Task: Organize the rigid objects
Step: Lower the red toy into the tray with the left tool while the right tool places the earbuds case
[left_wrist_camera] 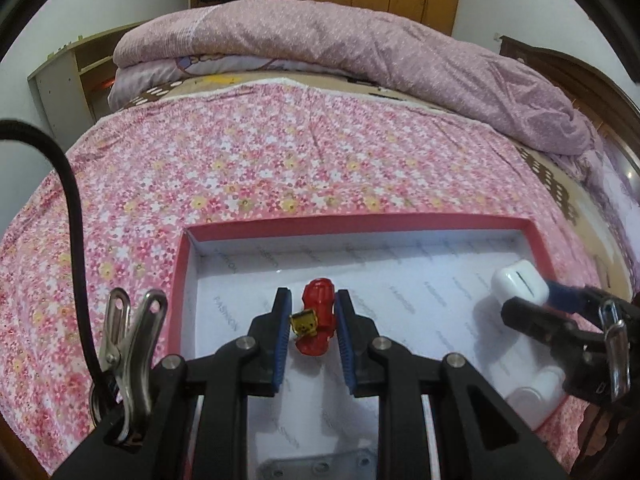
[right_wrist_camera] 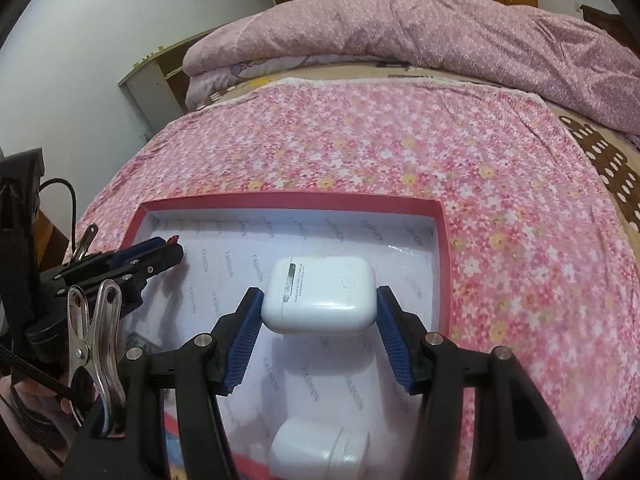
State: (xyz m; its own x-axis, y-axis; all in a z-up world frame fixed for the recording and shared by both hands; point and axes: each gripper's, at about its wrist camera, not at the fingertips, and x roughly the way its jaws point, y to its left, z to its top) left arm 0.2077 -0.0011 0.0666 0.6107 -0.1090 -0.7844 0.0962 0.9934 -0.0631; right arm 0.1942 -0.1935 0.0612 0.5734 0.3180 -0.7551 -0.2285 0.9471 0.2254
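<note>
The left gripper is clamped narrowly on a small glossy red toy with a yellow piece on its side, held over the white, lettered floor of a shallow red-rimmed box lying on a pink floral bedspread. The right gripper grips a smooth white rounded-square case by its two sides, above the same box. A white cylindrical object lies in the box's near corner.

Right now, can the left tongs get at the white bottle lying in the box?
Probably not: the left tongs are shut on a red toy, and the right tongs, holding a white case, hang over the bottle.
</note>
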